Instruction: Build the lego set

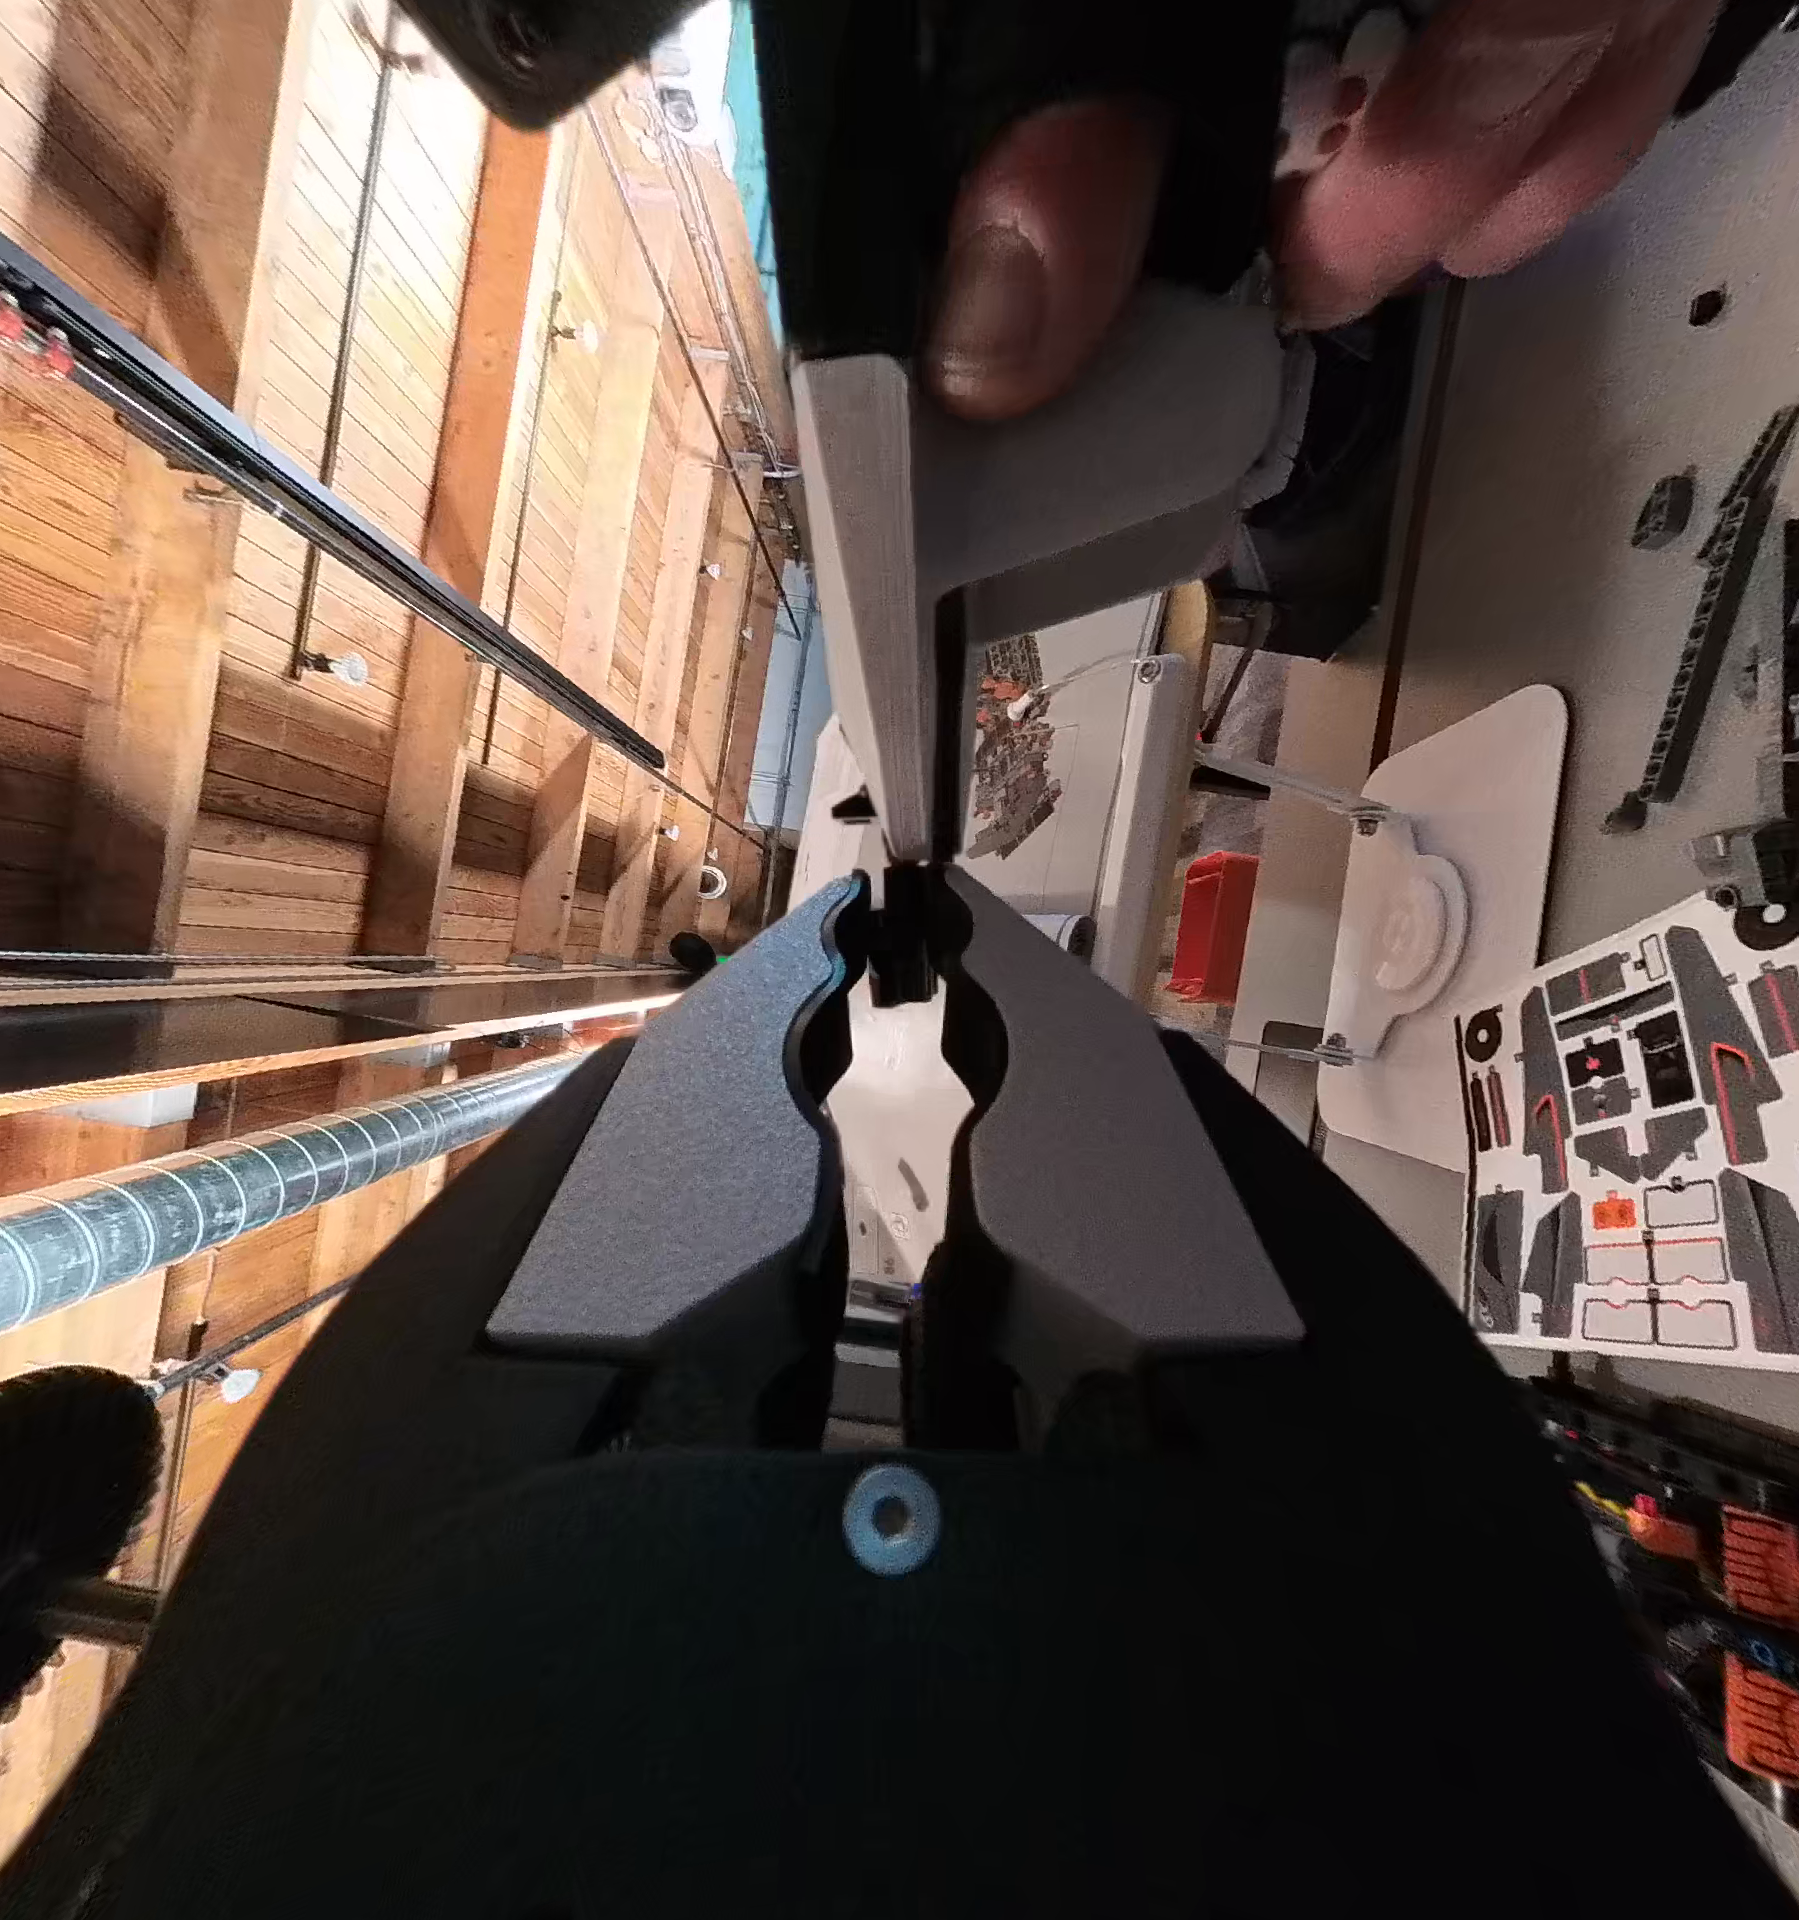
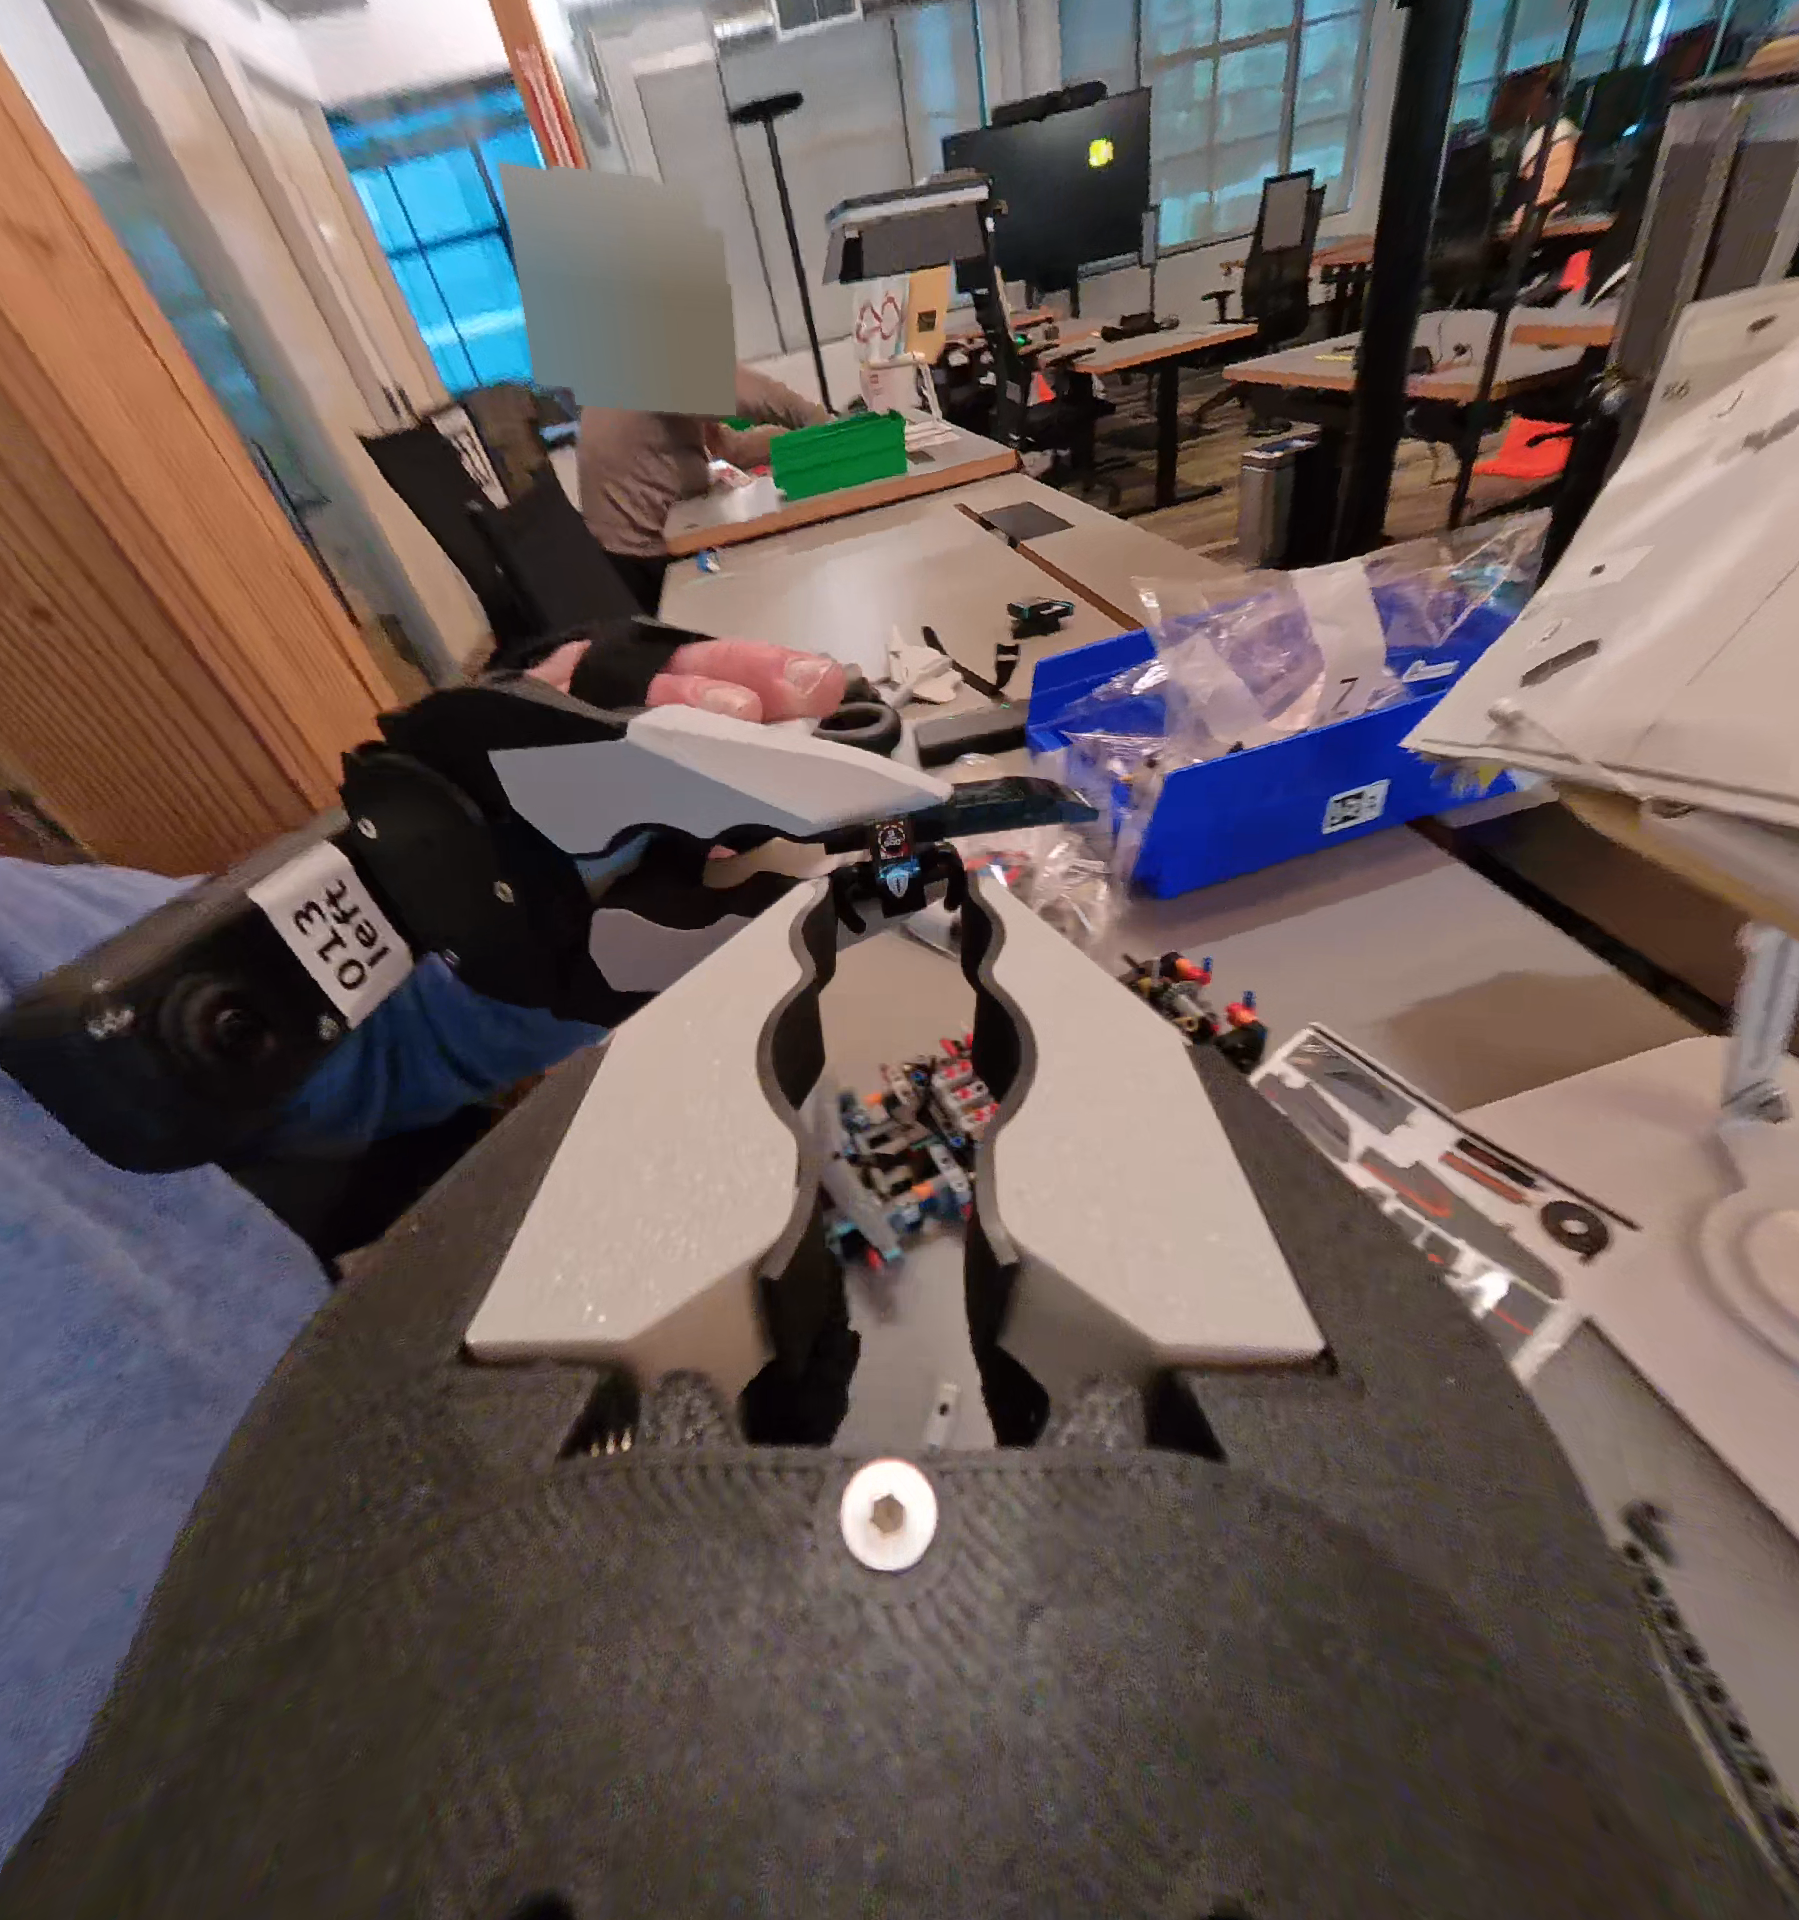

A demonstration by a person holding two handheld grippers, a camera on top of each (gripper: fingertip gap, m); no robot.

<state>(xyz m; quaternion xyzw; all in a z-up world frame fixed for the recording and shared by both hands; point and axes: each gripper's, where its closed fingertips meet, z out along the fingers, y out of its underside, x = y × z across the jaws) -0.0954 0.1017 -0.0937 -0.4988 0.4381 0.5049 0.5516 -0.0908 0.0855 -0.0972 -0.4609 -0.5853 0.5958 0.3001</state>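
The left tool (image 1: pixel 900 914) was seen closed on a small black lego piece (image 1: pixel 897 951), pinched at its fingertips and held up in the air. In the right wrist view the right tool (image 2: pixel 895 883) was likewise closed on the same small black piece (image 2: pixel 893 871), gripped at the very tips; the left tool (image 2: pixel 1020 805) came in from the left side, level, with its tips meeting the piece from above. Both tools were thus clamped on one piece, well above the worktop (image 2: pixel 1446 987). A gloved hand (image 2: pixel 708 665) was seen on the left tool's handle, fingers (image 2: pixel 801 675) laid along the top.

A half-built lego assembly (image 2: pixel 905 1143) lay on the worktop below the right tool, seen through the gap between its fingers. A sticker sheet (image 1: pixel 1653 1143) lay flat on the worktop, with grey lego beams (image 1: pixel 1705 613) just beyond it. A blue bin (image 2: pixel 1279 769) holding clear plastic bags (image 2: pixel 1290 644) stood further back. Loose small parts (image 2: pixel 1196 1003) were scattered near the bin. A person (image 2: pixel 646 468) was seated at another desk behind.
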